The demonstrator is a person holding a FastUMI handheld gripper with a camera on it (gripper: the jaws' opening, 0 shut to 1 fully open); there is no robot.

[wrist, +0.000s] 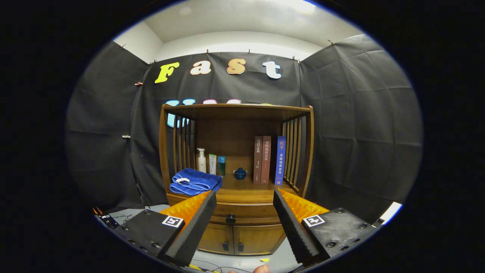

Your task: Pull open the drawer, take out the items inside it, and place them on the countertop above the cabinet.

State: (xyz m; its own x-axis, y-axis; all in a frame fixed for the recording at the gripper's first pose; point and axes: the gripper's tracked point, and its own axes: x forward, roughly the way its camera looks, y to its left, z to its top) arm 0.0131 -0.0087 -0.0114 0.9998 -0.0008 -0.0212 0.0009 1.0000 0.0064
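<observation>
A wooden cabinet (237,151) stands ahead against the black cloth wall. Its drawer (242,213) sits closed under the countertop (246,191), with a dark round knob (230,218) in the middle. My gripper (244,197) is open, some way short of the cabinet, its two fingers spread wide with the knob seen between them and nothing held. What lies inside the drawer is hidden.
On the countertop lie a folded blue towel (195,182), a white pump bottle (201,160), two small tubes (217,164), a dark blue lidded cup (240,173) and three upright books (269,160). Two lower doors (237,239) sit below the drawer. Slatted sides and a top shelf enclose the countertop.
</observation>
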